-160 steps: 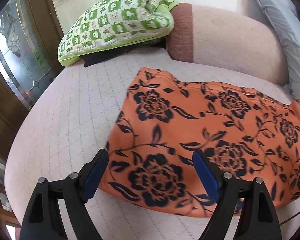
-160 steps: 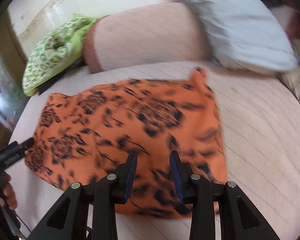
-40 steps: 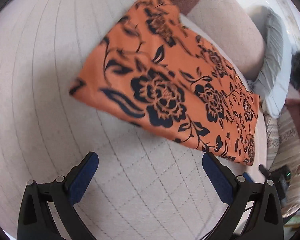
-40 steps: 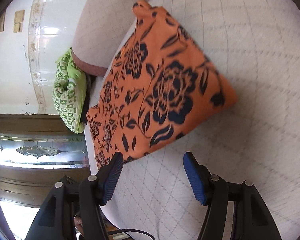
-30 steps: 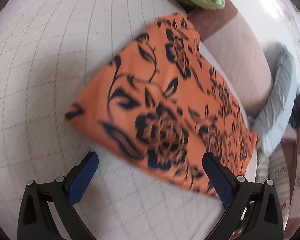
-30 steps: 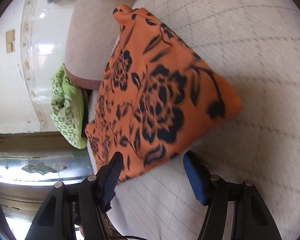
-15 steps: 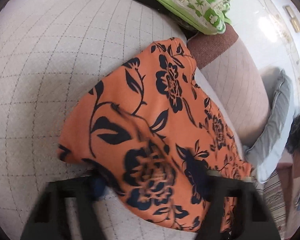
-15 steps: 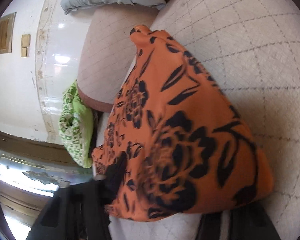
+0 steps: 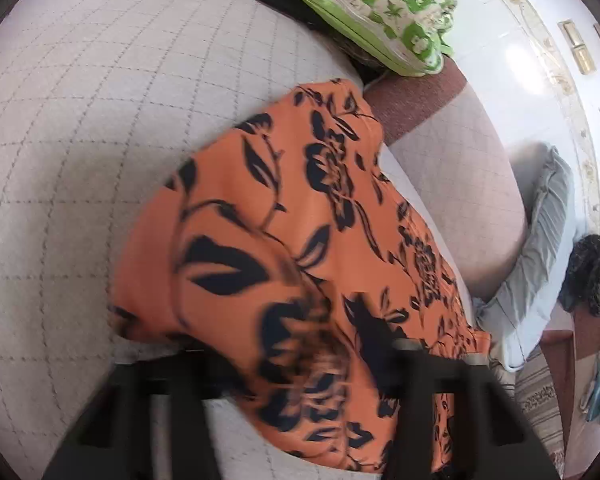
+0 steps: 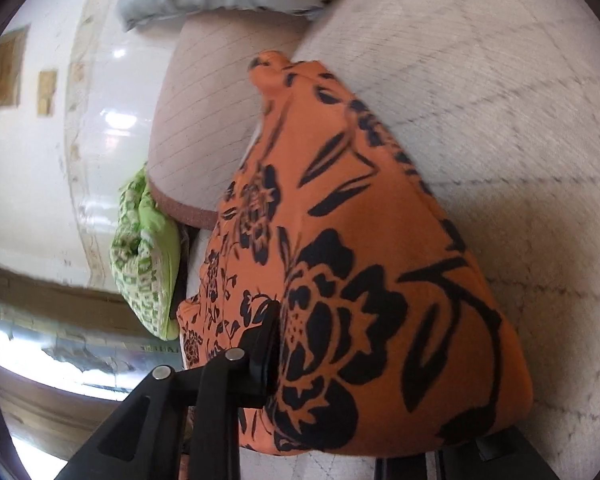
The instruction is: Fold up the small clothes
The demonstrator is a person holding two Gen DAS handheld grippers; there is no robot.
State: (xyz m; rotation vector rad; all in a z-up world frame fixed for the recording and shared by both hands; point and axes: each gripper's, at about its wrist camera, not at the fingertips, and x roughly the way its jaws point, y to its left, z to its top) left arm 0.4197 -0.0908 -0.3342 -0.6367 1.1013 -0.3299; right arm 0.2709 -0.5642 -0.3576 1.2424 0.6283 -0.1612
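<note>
Orange floral garment fills lower center, draped over both grippers. Left gripper blurred, right gripper covered: finger state unclear on both.

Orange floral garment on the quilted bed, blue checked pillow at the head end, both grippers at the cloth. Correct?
One error: the checked pillow is green and cream, as the left wrist view shows. The orange floral garment does lie on the quilted bed, with both grippers at it.

A bed with a pale quilted cover fills the left of the frame. An orange floral garment is spread across its centre. At the top, a green checked pillow and a pinkish bolster are laid.
</note>
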